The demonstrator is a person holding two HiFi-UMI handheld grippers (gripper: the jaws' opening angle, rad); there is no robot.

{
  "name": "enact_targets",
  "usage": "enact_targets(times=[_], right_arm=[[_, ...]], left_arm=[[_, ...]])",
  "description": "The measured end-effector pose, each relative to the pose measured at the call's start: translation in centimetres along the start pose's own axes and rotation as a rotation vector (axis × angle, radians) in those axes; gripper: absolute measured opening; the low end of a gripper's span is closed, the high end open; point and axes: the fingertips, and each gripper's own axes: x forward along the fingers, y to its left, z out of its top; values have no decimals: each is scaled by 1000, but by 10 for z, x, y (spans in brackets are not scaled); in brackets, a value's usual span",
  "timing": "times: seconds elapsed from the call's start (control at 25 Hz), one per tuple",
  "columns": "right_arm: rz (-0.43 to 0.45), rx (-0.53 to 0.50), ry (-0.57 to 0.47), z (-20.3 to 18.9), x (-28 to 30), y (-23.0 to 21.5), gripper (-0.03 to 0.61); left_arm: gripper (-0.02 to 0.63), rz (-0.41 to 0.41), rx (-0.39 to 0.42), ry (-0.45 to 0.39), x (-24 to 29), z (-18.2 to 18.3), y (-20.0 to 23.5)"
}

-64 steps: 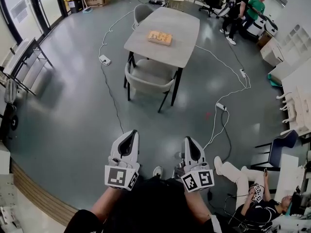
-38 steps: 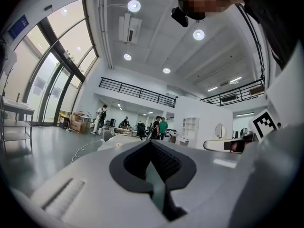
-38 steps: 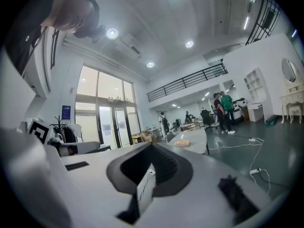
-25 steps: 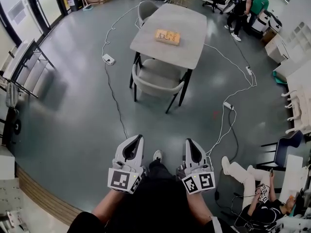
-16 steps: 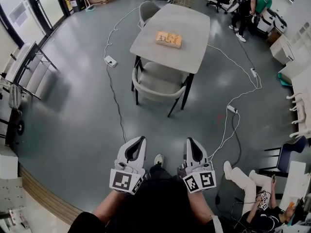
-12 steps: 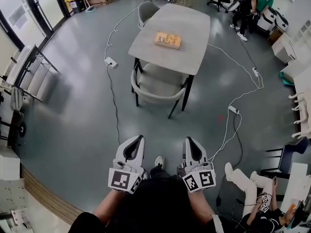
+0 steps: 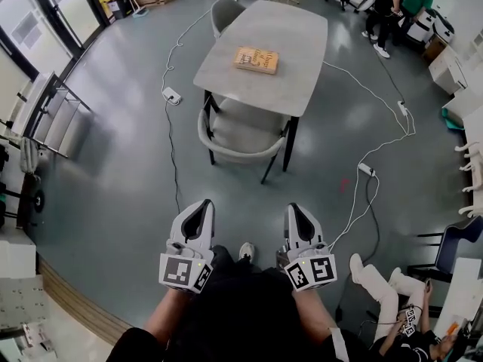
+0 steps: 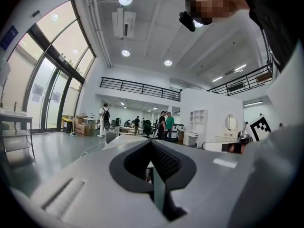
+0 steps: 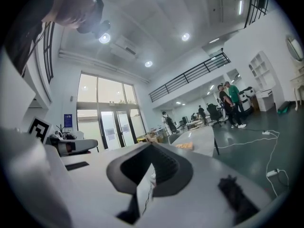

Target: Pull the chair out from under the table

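The left gripper [image 7: 201,206] and right gripper [image 7: 296,208] are held out level, side by side, each with its jaws pressed together on nothing. Beyond them is open floor crossed by a cable [image 7: 175,164], well short of the table [image 7: 290,32]. The chair [image 7: 240,130] sits at the table's near end, its seat tucked under the top. Its curved back faces the grippers and runs crosswise to the way they point. It lies straight ahead, roughly between the two, so neither hand looks clearly nearer, and both are well apart from it. I'd say the pull hasn't begun. A book [image 7: 255,59] lies on the table, with a second chair [image 7: 223,10] at its far end.
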Motion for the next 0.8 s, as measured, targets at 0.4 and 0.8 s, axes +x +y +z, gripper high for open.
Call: enact_targets(times=[0.4,0.8], right_arm=[[-37,11,21,-7,19,-19,15],[-76,8,50,-12,65,-32,15]], left_arm=[[6,15,-8,19,28,-4,22],[6,-14,-21,49,72,-10,51]])
